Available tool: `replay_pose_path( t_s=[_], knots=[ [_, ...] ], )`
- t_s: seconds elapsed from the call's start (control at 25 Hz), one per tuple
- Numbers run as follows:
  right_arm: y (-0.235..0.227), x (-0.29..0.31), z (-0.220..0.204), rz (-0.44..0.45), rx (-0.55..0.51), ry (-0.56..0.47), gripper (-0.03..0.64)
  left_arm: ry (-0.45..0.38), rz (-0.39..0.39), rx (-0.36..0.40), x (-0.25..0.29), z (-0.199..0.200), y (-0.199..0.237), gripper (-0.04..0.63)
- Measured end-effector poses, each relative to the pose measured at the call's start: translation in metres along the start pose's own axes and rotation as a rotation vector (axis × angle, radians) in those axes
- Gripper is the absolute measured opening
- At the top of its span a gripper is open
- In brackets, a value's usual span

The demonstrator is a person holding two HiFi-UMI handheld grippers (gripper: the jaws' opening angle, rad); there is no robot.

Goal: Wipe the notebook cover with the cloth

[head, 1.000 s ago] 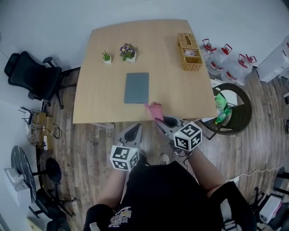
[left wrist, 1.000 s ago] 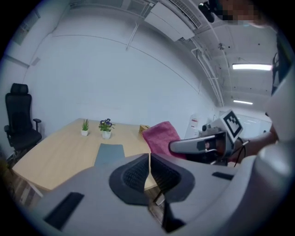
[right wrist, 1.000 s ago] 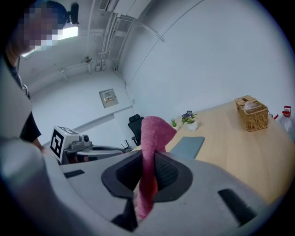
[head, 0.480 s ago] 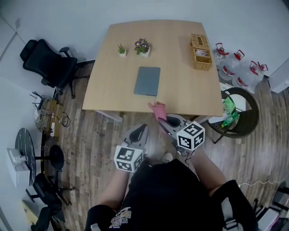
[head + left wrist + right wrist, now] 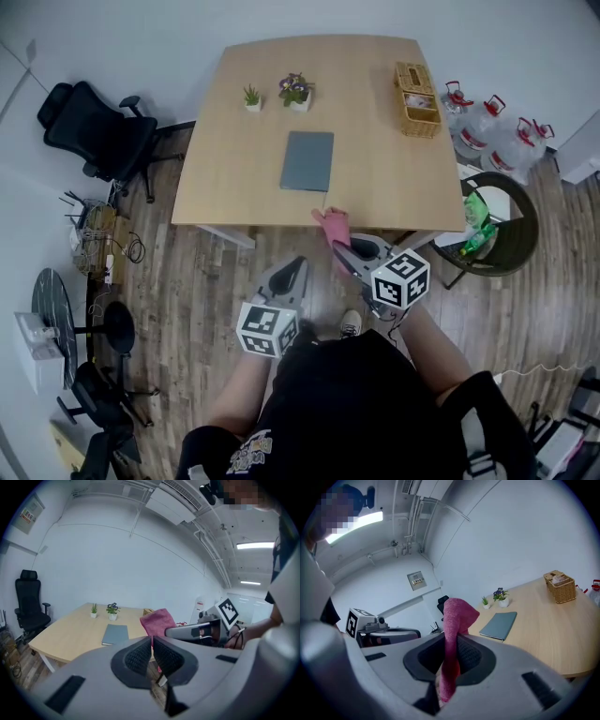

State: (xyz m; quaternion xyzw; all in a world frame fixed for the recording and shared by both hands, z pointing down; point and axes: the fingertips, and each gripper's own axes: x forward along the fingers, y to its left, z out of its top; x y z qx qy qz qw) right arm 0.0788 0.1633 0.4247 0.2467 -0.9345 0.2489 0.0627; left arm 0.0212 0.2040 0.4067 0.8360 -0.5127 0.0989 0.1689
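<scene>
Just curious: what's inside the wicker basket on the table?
Something pale shows in the nearer half of the wicker basket, too small to identify. A woven top seems to cover the other half, and the walls hide anything lower.

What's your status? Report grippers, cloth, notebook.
Left gripper shut, empty. Right gripper shut on cloth, short of notebook. Notebook flat on table, untouched. Nothing between cloth and notebook.

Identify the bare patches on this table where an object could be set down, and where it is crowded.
Bare: the wide stretch right of the notebook, in front of the wicker basket; the strip between the notebook and the table's left edge. Crowded: the far edge, with two potted plants and the basket.
</scene>
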Motion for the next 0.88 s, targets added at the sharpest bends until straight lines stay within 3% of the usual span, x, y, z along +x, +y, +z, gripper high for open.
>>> replay_pose_path(
  t_s=[0.88],
  knots=[
    [0.004, -0.014, -0.007, 0.003, -0.006, 0.01, 0.055, -0.013, 0.018, -0.049, 0.004, -0.007, -0.007, 0.014]
  ],
)
